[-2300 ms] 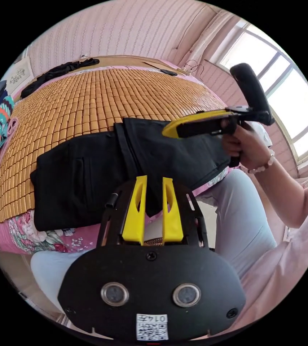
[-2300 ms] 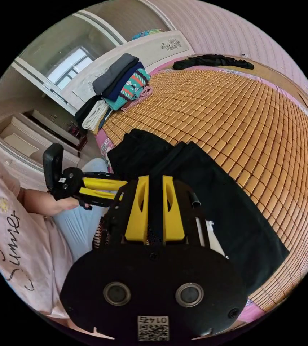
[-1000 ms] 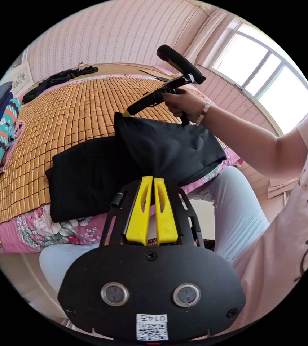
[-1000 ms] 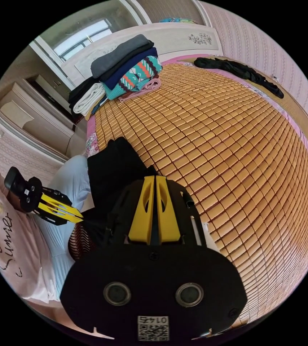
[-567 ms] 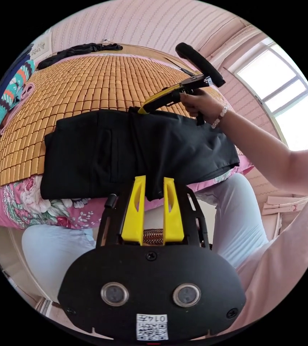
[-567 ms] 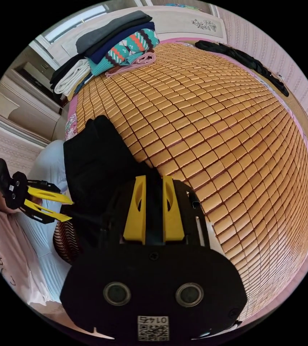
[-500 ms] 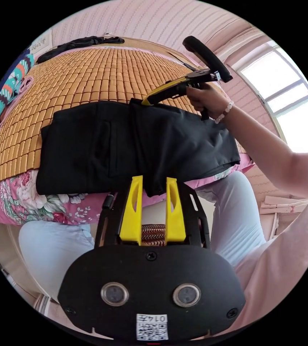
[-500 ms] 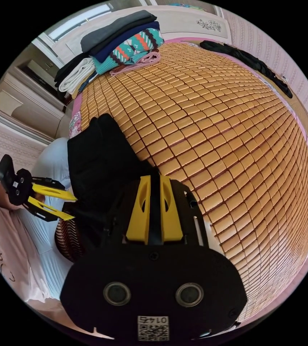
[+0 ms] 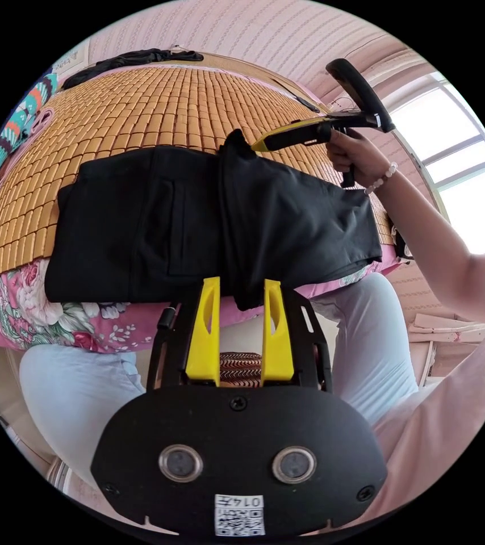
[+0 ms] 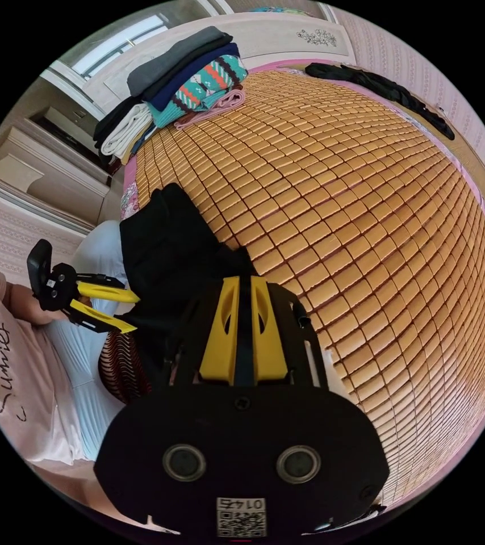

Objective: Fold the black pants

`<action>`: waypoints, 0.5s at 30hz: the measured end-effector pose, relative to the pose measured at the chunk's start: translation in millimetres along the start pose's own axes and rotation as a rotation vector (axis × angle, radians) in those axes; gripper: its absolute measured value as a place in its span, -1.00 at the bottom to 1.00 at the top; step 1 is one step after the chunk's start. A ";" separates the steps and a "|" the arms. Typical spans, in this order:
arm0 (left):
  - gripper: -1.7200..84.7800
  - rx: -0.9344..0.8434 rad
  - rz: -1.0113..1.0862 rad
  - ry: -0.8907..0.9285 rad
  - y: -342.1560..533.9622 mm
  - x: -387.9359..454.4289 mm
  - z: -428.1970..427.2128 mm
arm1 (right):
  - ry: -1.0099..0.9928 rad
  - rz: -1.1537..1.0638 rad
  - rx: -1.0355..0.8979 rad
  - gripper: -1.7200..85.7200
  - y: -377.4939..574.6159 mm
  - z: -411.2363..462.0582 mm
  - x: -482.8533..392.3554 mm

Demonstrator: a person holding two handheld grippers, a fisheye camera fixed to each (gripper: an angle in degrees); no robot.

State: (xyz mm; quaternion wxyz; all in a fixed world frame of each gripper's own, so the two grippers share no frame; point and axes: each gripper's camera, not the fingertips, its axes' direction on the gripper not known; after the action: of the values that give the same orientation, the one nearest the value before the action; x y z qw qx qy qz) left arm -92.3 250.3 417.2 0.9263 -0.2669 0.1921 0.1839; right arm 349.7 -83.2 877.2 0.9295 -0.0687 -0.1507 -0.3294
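So the black pants [image 9: 197,216] lie folded on the bamboo mat [image 9: 140,108] at the bed's near edge. Left gripper [image 9: 241,289] has its jaws spread, a fold hanging between them untouched. Right gripper [image 10: 241,286]: jaws nearly together on a raised ridge of pants. Stacked clothes [image 10: 180,79] sit at the far end.

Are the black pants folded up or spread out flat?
Folded: the black pants lie doubled on the bamboo mat, one layer overlapping the other.
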 end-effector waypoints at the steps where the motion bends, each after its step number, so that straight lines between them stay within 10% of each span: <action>1: -0.70 0.001 -0.005 0.007 0.5 0.7 -1.5 | 0.003 0.004 0.005 -0.79 -1.7 0.7 1.4; 15: -0.97 0.027 0.045 0.043 44.6 26.9 -37.4 | -0.129 -0.099 0.094 -0.90 -1.4 -6.8 16.7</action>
State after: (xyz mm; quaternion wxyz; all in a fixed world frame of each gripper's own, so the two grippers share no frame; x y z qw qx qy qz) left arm -98.6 270.8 356.8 0.9210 -0.2540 0.2204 0.1965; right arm 362.7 -95.8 876.3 0.9026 -0.0384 -0.2287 -0.3626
